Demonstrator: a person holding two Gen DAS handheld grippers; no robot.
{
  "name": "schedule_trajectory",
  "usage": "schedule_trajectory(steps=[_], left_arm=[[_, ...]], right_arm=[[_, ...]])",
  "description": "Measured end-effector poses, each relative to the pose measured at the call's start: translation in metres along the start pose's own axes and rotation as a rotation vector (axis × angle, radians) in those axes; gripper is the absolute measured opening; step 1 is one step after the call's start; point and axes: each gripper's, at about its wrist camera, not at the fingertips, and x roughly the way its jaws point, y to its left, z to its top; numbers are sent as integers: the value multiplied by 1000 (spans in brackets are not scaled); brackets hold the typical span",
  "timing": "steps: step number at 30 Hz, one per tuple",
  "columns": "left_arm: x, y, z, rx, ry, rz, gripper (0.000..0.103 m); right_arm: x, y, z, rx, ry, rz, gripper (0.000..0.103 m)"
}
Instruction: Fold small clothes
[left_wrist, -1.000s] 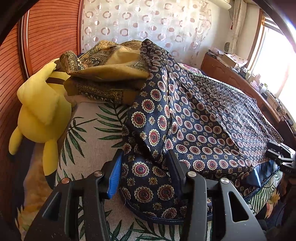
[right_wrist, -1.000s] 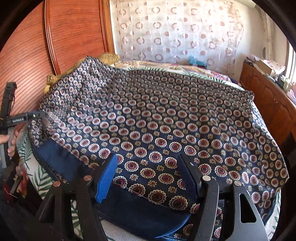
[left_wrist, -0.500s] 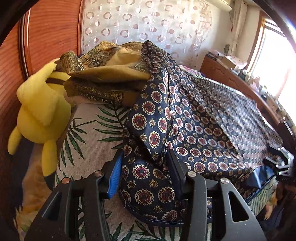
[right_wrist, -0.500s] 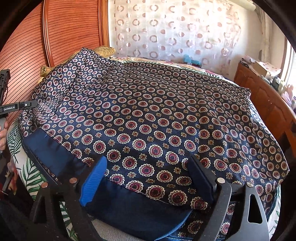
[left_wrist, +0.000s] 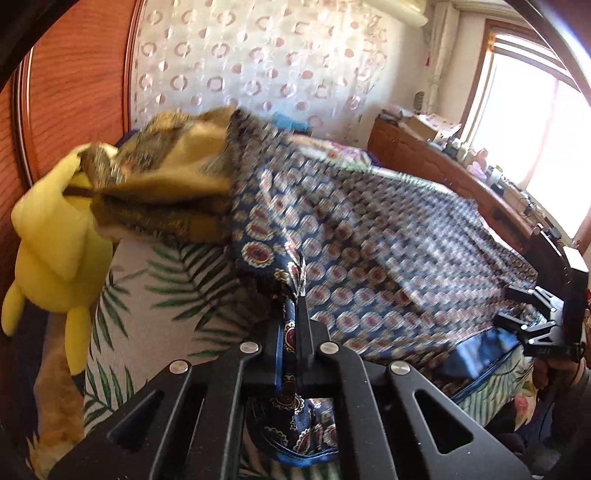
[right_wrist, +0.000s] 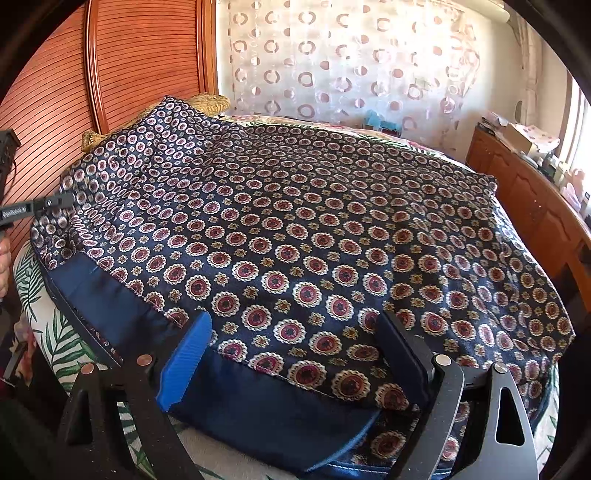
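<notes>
A navy cloth with red and cream medallions (right_wrist: 314, 229) lies spread over the bed, its plain blue border (right_wrist: 258, 398) at the near edge. My left gripper (left_wrist: 293, 306) is shut on a pinched fold at the cloth's corner (left_wrist: 291, 332), and the cloth (left_wrist: 369, 240) runs off to the right. My right gripper (right_wrist: 291, 339) is open, its fingers over the near edge of the cloth and astride the border. The right gripper also shows in the left wrist view (left_wrist: 532, 317), and the left gripper shows at the left edge of the right wrist view (right_wrist: 33, 208).
A yellow plush toy (left_wrist: 55, 240) and a folded gold patterned cloth (left_wrist: 166, 184) lie by the wooden headboard (right_wrist: 110, 74). The bed sheet has a palm-leaf print (left_wrist: 159, 295). A wooden cabinet (right_wrist: 535, 199) runs along the right under the window.
My left gripper has closed on the cloth's corner fold and lifted it a little. My right gripper has stayed open and moved in low over the near edge.
</notes>
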Motion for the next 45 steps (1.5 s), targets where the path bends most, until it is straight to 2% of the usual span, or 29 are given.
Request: schedule_trajectory(steps=[9,16,26,33,38,41,43,45], left_arm=[[-17,-48,39,81,-84,-82,5],[-9,-97,65,167,-90,-148,4],[9,-190,95,304,-67,-281,5],[21,-277,101,432,-37,-389,5],[26,-314,103,473,-14,-402,5],[30,-320,103,475,21,-406,5],[31,-319,103,470,30,-424,18],[30,-314,105,453,27,-456,45]], right_arm=[[-32,-27,-7,54,-47,-20,91],[-53,-50,-21,116,-73,-37,89],[-87,-84,-47,202,-117,-53,88],[-105,-101,-64,253,-143,-70,87],[-118,-115,-73,272,-159,-81,86],[-125,-119,-78,279,-167,-85,86],[-128,-122,-80,283,-169,-92,86],[-128,-122,-81,286,-167,-97,86]])
